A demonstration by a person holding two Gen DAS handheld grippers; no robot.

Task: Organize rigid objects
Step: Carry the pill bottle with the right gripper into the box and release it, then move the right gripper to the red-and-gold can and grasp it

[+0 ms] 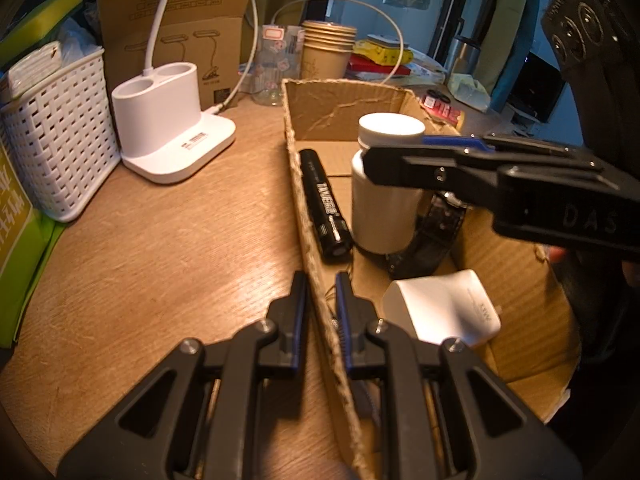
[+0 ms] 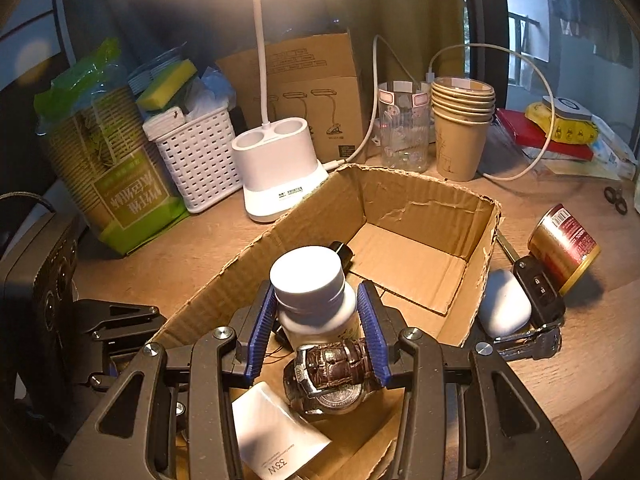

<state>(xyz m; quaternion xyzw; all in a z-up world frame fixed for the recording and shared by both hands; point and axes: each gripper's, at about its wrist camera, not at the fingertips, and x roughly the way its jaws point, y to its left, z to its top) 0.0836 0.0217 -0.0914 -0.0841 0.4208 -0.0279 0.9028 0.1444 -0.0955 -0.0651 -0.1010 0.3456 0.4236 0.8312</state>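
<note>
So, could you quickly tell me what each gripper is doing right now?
Left gripper: closed on the cardboard box wall.
Right gripper: closed on the white bottle.

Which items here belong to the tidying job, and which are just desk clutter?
Job:
open cardboard box
white plastic bottle, clamped in the right tool
black flashlight
brown-strapped wristwatch
white charger block
gold can
black car key

Clutter:
white desk lamp
white lattice basket
stacked paper cups

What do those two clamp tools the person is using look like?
Both are matte black plastic tongs built from angular arms with triangular cut-outs and silver screws. Each finger is lined with a ribbed blue pad. Raised letters "DAS" mark the right tongs' body.
</note>
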